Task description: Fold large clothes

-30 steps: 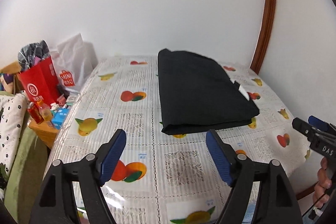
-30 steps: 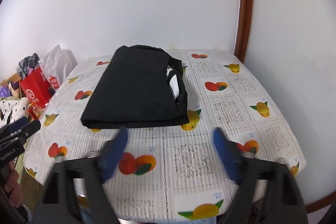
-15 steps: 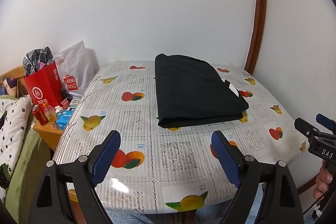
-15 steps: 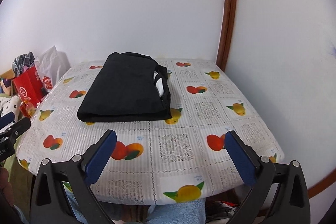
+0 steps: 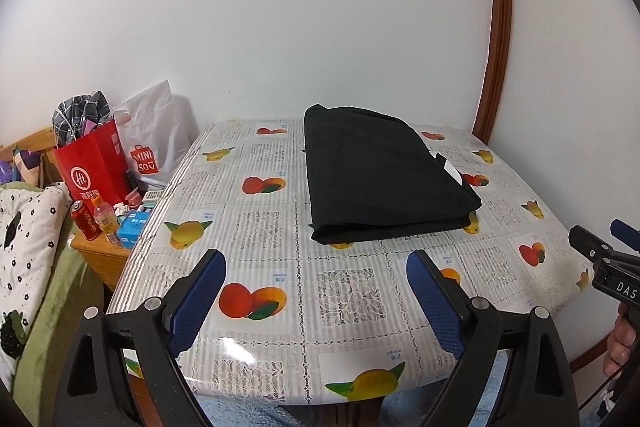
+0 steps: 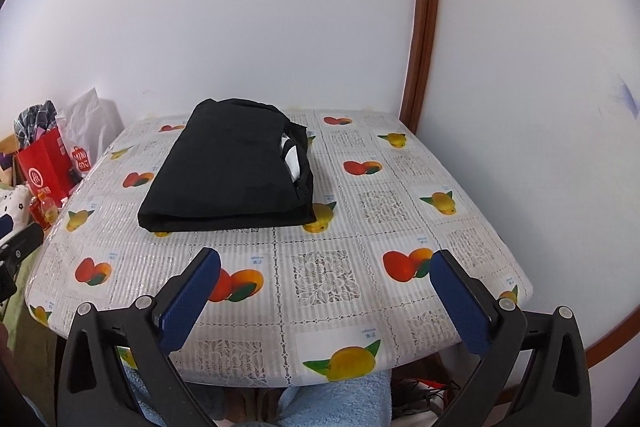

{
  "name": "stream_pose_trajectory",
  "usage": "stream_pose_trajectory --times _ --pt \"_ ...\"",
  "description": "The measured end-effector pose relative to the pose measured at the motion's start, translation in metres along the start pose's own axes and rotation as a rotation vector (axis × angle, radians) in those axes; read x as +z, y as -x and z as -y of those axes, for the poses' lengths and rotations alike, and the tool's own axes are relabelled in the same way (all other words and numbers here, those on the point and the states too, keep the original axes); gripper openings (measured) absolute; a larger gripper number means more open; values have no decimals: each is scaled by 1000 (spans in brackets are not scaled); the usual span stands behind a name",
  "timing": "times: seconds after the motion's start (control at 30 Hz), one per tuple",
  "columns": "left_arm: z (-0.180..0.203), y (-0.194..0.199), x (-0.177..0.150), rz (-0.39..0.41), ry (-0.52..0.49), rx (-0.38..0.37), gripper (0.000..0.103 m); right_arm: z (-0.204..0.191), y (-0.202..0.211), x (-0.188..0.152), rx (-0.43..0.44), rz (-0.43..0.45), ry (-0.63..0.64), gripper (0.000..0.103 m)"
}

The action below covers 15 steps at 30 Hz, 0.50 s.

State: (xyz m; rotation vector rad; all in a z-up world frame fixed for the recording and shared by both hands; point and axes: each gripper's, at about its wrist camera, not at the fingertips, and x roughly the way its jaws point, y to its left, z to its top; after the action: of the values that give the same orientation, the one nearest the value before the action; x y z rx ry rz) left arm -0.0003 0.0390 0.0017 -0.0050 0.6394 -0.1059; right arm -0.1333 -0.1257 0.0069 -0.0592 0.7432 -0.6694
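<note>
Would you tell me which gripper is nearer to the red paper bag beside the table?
Left. The left gripper is at the table's near edge, on the side toward the red paper bag; the right gripper is further along that edge, beyond the left one.

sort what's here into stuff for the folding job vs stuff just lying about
For the job:
- folded black fabric garment
- fruit-print plastic-covered table
- left tool, right tool, both open, empty

Lying about:
- red paper bag
- white shopping bag
- red drink can

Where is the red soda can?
In the left wrist view, the red soda can stands at far left on the wooden bedside stand, beside an orange drink bottle, below the red bag.
</note>
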Motion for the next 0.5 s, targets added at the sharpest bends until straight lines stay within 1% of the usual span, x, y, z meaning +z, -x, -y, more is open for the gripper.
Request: stream_pose_trajectory --times 0.5 --pt "2 0 0 -3 -11 7 92 0 0 -2 -2 -1 -4 103"
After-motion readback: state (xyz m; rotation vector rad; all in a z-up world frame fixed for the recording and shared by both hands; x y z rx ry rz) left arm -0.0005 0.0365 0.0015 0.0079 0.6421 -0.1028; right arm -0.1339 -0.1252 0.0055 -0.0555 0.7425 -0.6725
